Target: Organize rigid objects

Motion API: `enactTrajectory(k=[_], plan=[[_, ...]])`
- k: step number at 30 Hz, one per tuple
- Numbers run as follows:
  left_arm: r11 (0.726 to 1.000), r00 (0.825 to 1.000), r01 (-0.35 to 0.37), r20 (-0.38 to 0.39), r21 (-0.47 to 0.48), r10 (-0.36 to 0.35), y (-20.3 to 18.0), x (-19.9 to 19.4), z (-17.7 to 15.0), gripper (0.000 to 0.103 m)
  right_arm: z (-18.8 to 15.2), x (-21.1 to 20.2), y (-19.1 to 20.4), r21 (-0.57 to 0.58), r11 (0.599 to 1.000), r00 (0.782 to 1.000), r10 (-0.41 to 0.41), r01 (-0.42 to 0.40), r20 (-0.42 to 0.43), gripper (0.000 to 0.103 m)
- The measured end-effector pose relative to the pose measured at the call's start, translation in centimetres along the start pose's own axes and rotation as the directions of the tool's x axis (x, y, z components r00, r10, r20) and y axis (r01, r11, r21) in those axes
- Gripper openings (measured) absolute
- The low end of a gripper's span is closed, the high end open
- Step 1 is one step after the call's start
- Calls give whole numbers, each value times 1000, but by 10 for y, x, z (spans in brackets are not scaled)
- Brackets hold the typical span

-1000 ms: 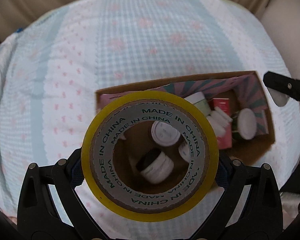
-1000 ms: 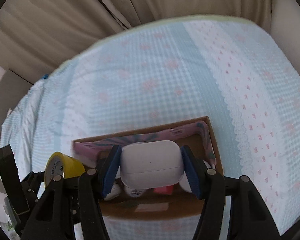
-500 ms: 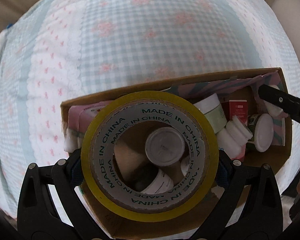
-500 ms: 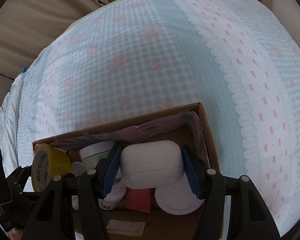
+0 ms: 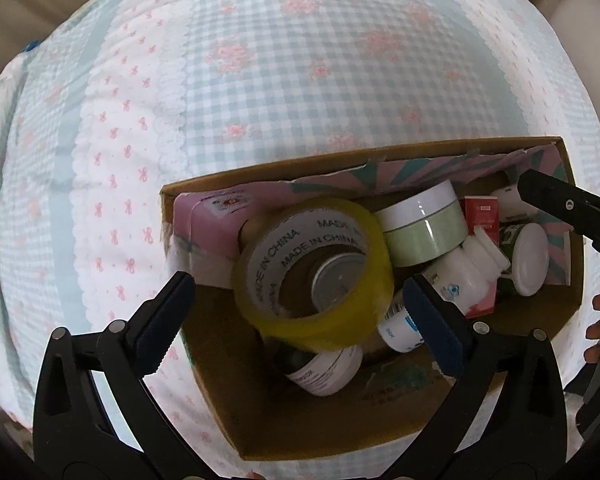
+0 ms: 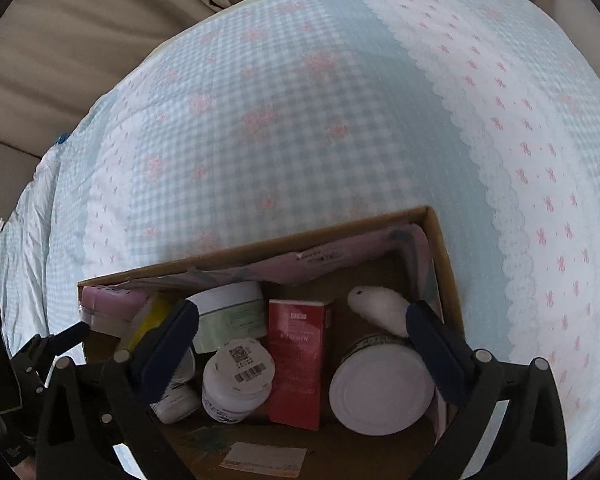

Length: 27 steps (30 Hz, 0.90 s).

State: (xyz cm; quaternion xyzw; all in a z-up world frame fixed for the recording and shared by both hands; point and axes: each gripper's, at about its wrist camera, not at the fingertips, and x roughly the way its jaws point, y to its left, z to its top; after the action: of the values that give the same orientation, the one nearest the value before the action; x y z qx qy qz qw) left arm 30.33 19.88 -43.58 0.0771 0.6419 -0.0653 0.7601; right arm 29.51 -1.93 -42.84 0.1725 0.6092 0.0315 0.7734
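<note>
**Both claws spread over the box, their loads inside**

With my left claw (image 5: 298, 290) spread wide and gripping nothing, the yellow tape roll (image 5: 314, 274) sits tilted in the lower middle of the left wrist frame, between the blue pads but touching neither as far as I can tell. It leans on the bottles beneath it inside the cardboard box (image 5: 228, 364), and one silver-capped bottle (image 5: 338, 280) shows through its core. I judge it lies askew because the box floor is crowded and gives it no flat spot. To its left a pink carton (image 5: 208, 226) stands against the box wall; to its right come a pale green jar (image 5: 424, 226), a white bottle (image 5: 466, 270) and a small red box (image 5: 482, 216).

In the right wrist frame, my right claw (image 6: 302, 332) is equally parted and empty, hanging over the box's right half. At centre stand a barcode-topped white jar (image 6: 238, 380) and the red box. The white earbud case (image 6: 378, 308) lies at right centre, wedged near the far corner just above a white-lidded tub (image 6: 380, 394); my right pad partly hides its lower end. Around the box, the checked bedspread (image 6: 340, 100) looks bare.
</note>
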Motion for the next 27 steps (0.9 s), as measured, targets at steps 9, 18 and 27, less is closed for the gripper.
enactTrajectory(k=[9,18,27], plan=[[1000,998,13,58,-24,-11,8,-34,-13,103,-10,-26,0,22,1000,999,-5,4,34,103],[999,988,28,154,-38,-22,13,-120,-39,103,-35,-106,21,6,1000,994,-20,20,108,103],[998,928,41,373,-53,-18,-5,-262,-58,103,-53,-242,44,-73,995,960,-41,64,278,103]])
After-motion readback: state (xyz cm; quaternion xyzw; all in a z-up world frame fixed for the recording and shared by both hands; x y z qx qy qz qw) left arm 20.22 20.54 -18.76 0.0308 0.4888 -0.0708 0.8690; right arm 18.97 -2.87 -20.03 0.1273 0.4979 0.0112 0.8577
